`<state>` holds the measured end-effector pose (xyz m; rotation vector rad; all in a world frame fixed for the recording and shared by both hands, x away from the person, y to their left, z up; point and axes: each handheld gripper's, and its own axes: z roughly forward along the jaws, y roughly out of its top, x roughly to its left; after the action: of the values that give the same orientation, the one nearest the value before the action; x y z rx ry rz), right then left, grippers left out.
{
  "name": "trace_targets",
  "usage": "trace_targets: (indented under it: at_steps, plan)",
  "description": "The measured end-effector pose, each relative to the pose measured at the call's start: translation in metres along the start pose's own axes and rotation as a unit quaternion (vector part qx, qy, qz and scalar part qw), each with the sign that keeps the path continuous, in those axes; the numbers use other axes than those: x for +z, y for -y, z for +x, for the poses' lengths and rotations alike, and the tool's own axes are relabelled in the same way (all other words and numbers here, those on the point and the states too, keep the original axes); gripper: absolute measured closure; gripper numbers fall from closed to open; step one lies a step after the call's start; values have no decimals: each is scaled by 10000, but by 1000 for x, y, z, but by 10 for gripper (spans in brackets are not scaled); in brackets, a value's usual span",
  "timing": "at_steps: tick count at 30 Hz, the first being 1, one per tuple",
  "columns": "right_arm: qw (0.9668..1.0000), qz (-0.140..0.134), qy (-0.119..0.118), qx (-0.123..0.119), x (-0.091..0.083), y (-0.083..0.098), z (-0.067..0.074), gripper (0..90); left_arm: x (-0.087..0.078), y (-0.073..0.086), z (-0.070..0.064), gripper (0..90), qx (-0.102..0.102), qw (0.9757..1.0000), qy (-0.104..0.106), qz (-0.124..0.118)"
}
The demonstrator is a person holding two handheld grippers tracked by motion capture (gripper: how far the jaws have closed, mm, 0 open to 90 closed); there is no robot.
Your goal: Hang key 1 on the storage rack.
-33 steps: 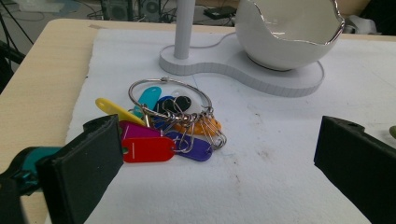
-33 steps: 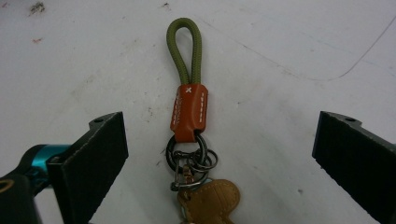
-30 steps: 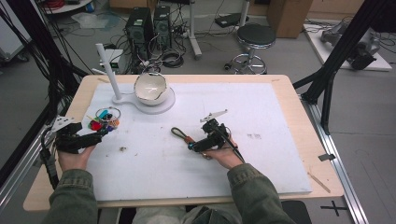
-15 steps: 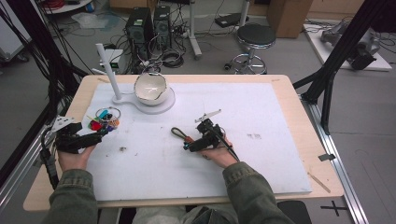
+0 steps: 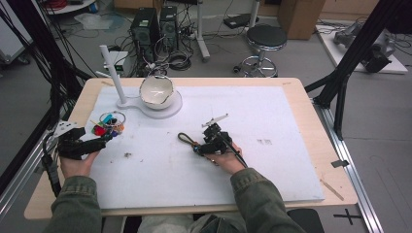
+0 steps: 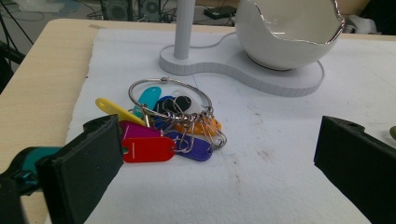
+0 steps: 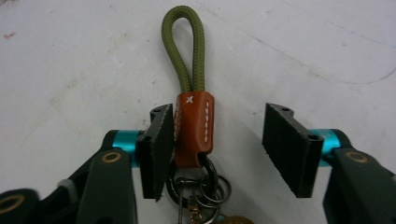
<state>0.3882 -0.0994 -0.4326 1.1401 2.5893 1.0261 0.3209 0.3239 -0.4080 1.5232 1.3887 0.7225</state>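
High view: left gripper [image 5: 99,143] beside key-tag ring [image 5: 111,124]; right gripper [image 5: 198,145] at paracord keychain [image 5: 186,139], mid-mat.
Left gripper view: jaws spread, tags [image 6: 175,128] ahead, untouched.
Right gripper view: jaws spread around leather sleeve [image 7: 194,127], one pad touching. Risk: off-centre closing could push keychain sideways.

Key ring [image 5: 111,125] left of strap [image 5: 186,139]
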Motion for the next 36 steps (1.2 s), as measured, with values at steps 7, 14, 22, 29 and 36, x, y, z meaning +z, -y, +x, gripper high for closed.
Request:
trace_targets:
  at_steps: [7,14,22,29,36]
  plan:
    - [9997,34,-57,-247,2,-1,7,587,0,0,0,17,13,10000,-1,10]
    - [9996,33,-53,-280,3,-2,10,751,0,0,0,17,11,10000,-1,12]
    - [9998,9,44,-187,0,-2,11,778,0,0,-1,17,13,10000,5,15]
    - [9998,-178,9,63,-10,-5,8,780,0,1,-1,17,-21,10000,19,2]
    - [9994,-320,7,117,-20,-14,10,779,-2,1,0,17,-42,10000,22,-10]
